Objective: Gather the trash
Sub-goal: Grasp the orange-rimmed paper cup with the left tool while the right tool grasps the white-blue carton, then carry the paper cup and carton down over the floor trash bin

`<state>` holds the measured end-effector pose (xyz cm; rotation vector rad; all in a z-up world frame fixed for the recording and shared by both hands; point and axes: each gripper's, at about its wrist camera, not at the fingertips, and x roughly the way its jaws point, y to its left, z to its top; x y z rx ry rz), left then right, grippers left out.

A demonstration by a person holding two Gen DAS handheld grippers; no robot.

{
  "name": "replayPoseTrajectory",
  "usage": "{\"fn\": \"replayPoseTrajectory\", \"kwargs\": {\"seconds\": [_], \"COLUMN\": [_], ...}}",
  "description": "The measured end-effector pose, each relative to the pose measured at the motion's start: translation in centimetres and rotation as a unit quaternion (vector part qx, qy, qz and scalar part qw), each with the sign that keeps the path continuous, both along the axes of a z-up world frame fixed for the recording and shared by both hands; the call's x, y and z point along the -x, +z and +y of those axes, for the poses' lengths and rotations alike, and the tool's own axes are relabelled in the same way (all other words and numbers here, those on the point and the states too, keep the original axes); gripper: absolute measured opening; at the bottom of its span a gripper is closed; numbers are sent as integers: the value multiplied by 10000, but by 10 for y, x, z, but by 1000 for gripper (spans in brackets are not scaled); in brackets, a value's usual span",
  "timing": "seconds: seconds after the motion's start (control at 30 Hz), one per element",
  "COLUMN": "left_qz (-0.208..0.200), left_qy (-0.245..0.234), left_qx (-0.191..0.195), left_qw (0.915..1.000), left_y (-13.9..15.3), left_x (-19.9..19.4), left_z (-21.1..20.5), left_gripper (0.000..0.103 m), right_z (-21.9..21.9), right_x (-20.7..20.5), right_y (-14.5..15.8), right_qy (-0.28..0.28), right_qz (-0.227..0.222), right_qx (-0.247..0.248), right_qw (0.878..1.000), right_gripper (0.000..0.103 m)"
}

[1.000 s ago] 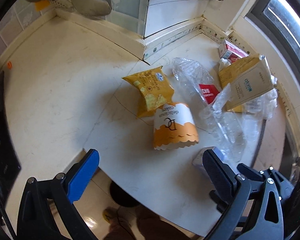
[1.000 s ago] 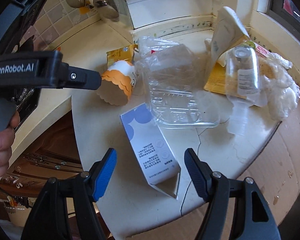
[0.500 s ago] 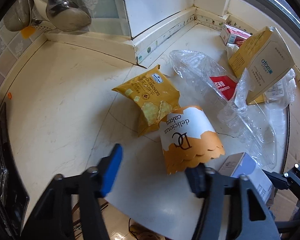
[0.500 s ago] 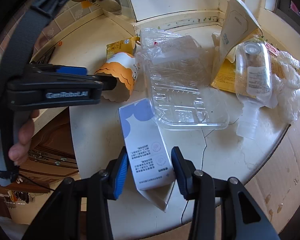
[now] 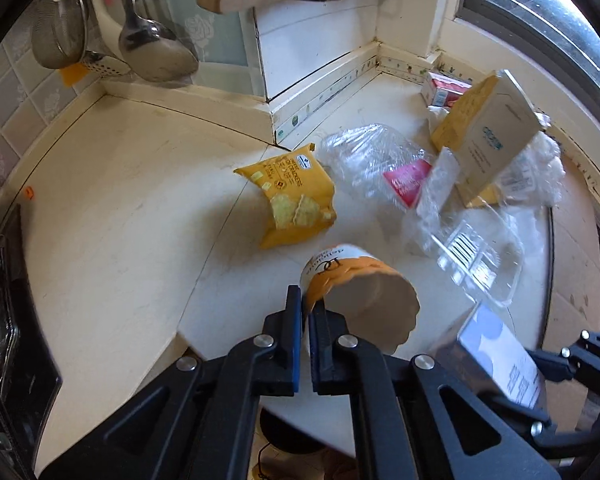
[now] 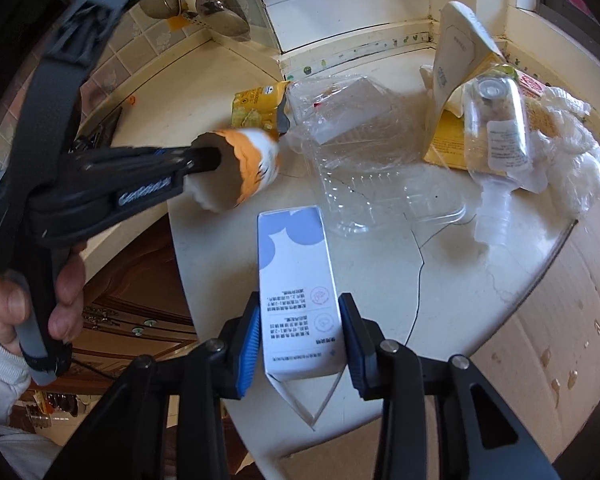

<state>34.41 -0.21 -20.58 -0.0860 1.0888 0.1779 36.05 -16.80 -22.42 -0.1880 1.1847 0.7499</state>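
Collecting has only begun. My left gripper [image 5: 305,322] is clamped tight on the scalloped wall of the orange-and-white cup [image 5: 360,292], its jaws all but meeting on the thin paper, and the cup looks lifted and tipped over the counter [image 5: 112,208] edge. My right gripper [image 6: 298,340] is closing on the blue-and-white carton [image 6: 296,284], both pads against its sides near the torn-open end; the far end seems to rest on the counter. So two pieces are in hand, by my reading, and neither has gone anywhere yet: no bin or bag shows in either view.

The rest lies ahead of me on the pale stone. The yellow cracker bag [image 5: 290,204] sits just beyond the cup. Beside it sprawls a clear plastic tray [image 6: 380,184] and crumpled film with a red label [image 5: 408,180] inside. Further right a tall box [image 5: 492,140] leans over a yellow sheet, with a clear bottle [image 6: 496,132] lying against it, a wad of white plastic [image 6: 572,164] at the edge, and a small red box [image 5: 444,90] in the corner.

Nothing blocks the two held pieces. I judge the tray and film the awkward part: slippery, overlapping, and touching the box and bottle. Ladles [image 5: 156,48] hang on the wall, well clear.
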Motion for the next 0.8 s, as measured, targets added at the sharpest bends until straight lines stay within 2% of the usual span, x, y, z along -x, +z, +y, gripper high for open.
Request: {"fn": "replayPoseTrajectory", "kwargs": {"seconds": [0.27,0.43,0.57,0.8], "left_qz": [-136,-201,-12,283], "left_qy": [-277,-621,-801,-811], "left_qx": [130,213,201,276], "left_qw": [9994,9976,9966,9959], "left_y": [24,36,32,15], "left_x": [61,119,172,247], "left_z": [4,11,19,48], "left_gripper": [1,1,1,1], "right_z": [-1,3,13,30], "right_x": [36,82,131,207], "right_y": [21,30,22,0], "right_qy": [-415,-648,-778,-926], "right_qz": [-57,52,240,617], "right_qx": [18,-71,-60,-51], "right_qw": [9991,9979,9967,9938], "right_gripper": [37,37,37,37]}}
